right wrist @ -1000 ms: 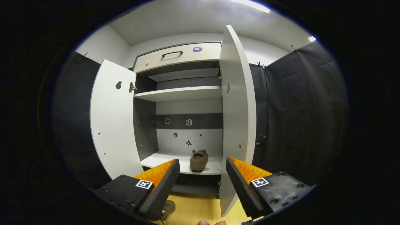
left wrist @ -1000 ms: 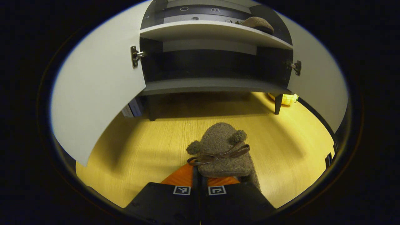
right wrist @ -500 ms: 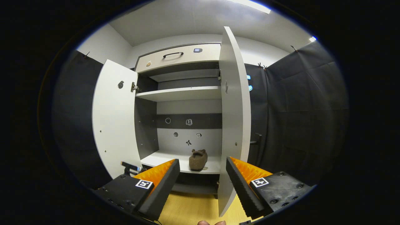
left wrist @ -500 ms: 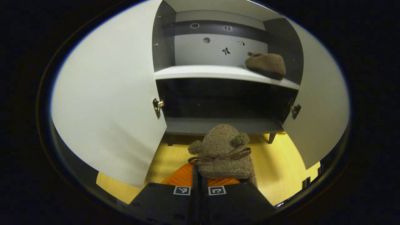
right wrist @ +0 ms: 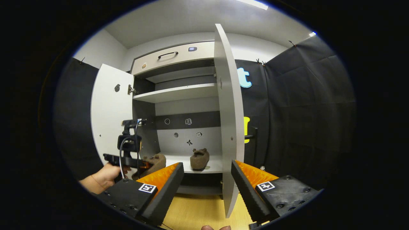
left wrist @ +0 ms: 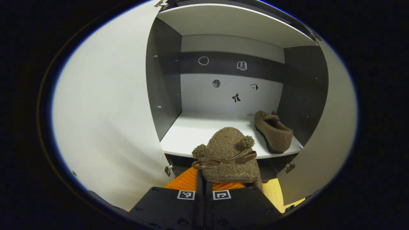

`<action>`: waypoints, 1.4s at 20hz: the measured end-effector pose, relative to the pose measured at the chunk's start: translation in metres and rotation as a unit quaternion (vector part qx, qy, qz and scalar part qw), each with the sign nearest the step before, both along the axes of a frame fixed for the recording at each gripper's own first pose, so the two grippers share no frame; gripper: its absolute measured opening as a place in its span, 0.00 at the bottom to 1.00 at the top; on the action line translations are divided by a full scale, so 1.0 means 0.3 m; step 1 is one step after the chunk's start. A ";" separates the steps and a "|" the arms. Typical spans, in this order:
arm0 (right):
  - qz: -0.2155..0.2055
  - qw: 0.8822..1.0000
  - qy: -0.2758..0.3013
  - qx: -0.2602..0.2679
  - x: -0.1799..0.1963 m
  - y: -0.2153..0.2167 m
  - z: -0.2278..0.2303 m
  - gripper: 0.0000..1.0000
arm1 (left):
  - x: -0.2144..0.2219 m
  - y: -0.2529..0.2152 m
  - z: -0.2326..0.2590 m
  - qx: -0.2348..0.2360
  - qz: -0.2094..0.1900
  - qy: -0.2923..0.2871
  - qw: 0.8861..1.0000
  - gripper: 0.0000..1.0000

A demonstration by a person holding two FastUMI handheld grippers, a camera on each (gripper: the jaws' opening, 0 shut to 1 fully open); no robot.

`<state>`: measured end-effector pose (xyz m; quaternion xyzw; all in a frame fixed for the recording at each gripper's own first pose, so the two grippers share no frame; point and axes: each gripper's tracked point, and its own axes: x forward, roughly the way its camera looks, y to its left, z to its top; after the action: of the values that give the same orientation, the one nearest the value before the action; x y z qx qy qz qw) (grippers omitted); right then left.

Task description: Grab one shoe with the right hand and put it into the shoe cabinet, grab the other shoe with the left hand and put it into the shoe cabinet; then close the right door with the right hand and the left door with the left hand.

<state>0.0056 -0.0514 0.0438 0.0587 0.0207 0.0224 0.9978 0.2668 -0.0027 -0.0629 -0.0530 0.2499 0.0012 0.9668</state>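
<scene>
A fuzzy brown slipper with a ribbon bow (left wrist: 228,156) hangs in my left gripper (left wrist: 200,175), which is shut on its heel rim. It is held just in front of the white cabinet shelf (left wrist: 198,134), toe pointing inward. The matching slipper (left wrist: 273,131) lies on that shelf at the right, near the side wall. In the right gripper view, my right gripper (right wrist: 207,166) stands open and holds nothing, back from the cabinet. There the left gripper (right wrist: 140,164) and its slipper (right wrist: 156,161) show at the shelf's left end, and the other slipper (right wrist: 199,158) rests mid-shelf.
Both cabinet doors stand open: the left door (right wrist: 110,115) swung wide, the right door (right wrist: 228,127) edge-on close to my right gripper. A higher shelf (right wrist: 175,92) and a drawer (right wrist: 172,57) sit above. Yellow wood floor (right wrist: 201,212) lies below.
My left gripper has risen from near the floor to shelf height with the slipper and come into the right gripper view. The right gripper has drifted slightly and stays open.
</scene>
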 end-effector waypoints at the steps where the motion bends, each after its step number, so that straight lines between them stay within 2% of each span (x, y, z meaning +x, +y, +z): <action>1: -0.003 1.000 -0.002 -0.001 -0.004 -0.008 0.006 0.98 | 0.056 -0.005 0.022 0.002 -0.002 -0.001 1.000 0.06; 7: -0.018 1.000 -0.006 -0.003 -0.025 -0.054 0.019 0.98 | 0.400 -0.019 0.046 0.021 -0.007 0.020 1.000 0.06; 11: -0.034 0.999 -0.010 -0.014 -0.033 -0.100 0.033 0.98 | 0.593 -0.028 -0.021 0.024 -0.002 0.043 0.999 0.06; 14: -0.048 0.999 -0.008 -0.014 -0.036 -0.132 0.032 0.98 | 0.696 -0.025 -0.081 0.046 -0.001 0.058 0.997 0.06; 18: -0.059 0.998 -0.009 -0.022 -0.029 -0.166 0.033 0.98 | 0.770 -0.030 -0.143 0.057 0.002 0.068 0.996 0.06; 24: -0.070 0.997 -0.008 -0.022 -0.020 -0.195 0.030 0.98 | 0.788 -0.043 -0.210 0.052 0.014 0.090 0.994 0.06; 26: -0.069 0.997 -0.007 -0.020 -0.021 -0.194 0.027 0.98 | 0.780 -0.043 -0.213 0.055 0.009 0.095 0.994 0.07; 28: -0.068 0.998 -0.006 -0.018 -0.020 -0.199 0.026 0.98 | 0.767 -0.051 -0.204 0.054 0.000 0.094 0.994 0.14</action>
<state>-0.0004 -0.1113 0.0515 0.0422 0.0111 -0.0456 0.9980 0.4969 -0.0181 -0.1240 -0.0002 0.3393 0.0193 0.9405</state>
